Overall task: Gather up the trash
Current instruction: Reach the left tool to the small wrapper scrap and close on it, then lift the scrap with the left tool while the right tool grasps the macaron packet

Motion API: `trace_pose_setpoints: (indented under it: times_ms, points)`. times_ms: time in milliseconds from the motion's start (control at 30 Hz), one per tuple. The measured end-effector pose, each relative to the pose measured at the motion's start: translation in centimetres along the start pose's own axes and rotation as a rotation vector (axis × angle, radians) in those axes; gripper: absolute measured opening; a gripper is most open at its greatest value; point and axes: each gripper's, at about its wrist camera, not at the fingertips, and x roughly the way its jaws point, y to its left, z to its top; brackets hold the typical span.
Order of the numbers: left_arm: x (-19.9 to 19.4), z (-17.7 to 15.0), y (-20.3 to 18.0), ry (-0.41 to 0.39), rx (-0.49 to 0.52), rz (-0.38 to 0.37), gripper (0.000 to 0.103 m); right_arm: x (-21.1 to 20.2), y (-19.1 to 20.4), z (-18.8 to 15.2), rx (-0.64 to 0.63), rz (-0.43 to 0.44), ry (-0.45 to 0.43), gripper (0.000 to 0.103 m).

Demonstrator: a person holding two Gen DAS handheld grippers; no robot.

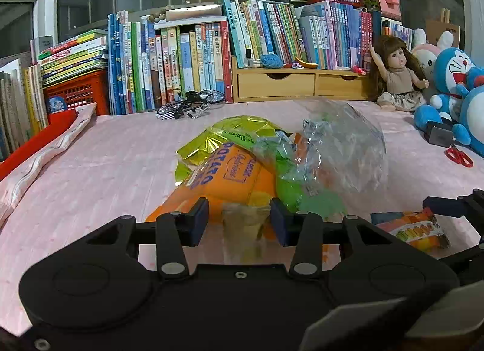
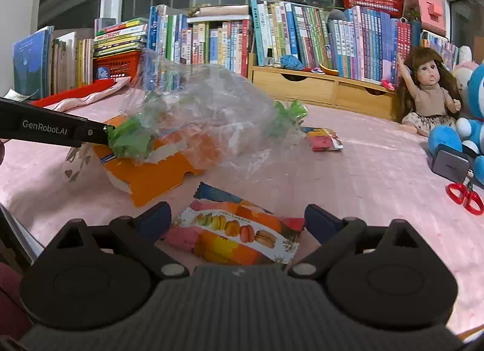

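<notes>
Left gripper half-closed around the clear bag and orange box; contact unclear. Right gripper apart over the near macaron wrapper. Risk: slick film slips, spilling trash.

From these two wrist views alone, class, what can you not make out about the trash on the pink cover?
- Left wrist view: the clear plastic bag blurs the wrappers inside it.
- Left wrist view: whether the left gripper pinches the small pale wrapper; pads stand apart.
- Right wrist view: the macaron packet is partly hidden behind the right gripper.
- Both views: book spines too small to read.
</notes>
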Motion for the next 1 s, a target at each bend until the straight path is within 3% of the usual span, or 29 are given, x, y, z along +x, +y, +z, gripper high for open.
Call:
trace_pose_setpoints:
  times_ms: [300, 433, 700, 867, 933, 1000]
  points:
    - [-2.3, -2.2, -0.3, -0.008, -0.043, 0.018, 0.048, -0.6, 0.2, -0.8, -0.002, -0.017, -0.016, 0.100]
    - [-3.1, -3.2, -0.8, -0.025, -0.003, 0.036, 0.059, -1.0, 0.0, -0.9, 0.011, -0.015, -0.026, 0.100]
    - [-2.4, -4.6, -1.3, 0.019, 0.043, 0.038, 0.058, -1.3, 0.2, -1.4, 0.011, -0.004, -0.029, 0.099]
    - [-2.4, -4.8, -1.6, 0.031, 0.089, 0.092, 0.058, -1.5, 0.3, -1.4, -0.012, 0.005, -0.035, 0.097]
    - [-3.4, -4.7, -1.8, -0.008, 0.131, 0.098, 0.073, -1.7, 0.2, -1.2, -0.037, 0.027, -0.041, 0.099]
    - [-4.1, -4.7, -1.9, -0.031, 0.166, 0.104, 0.079, -1.7, 0.0, -1.0, -0.071, 0.040, -0.040, 0.099]
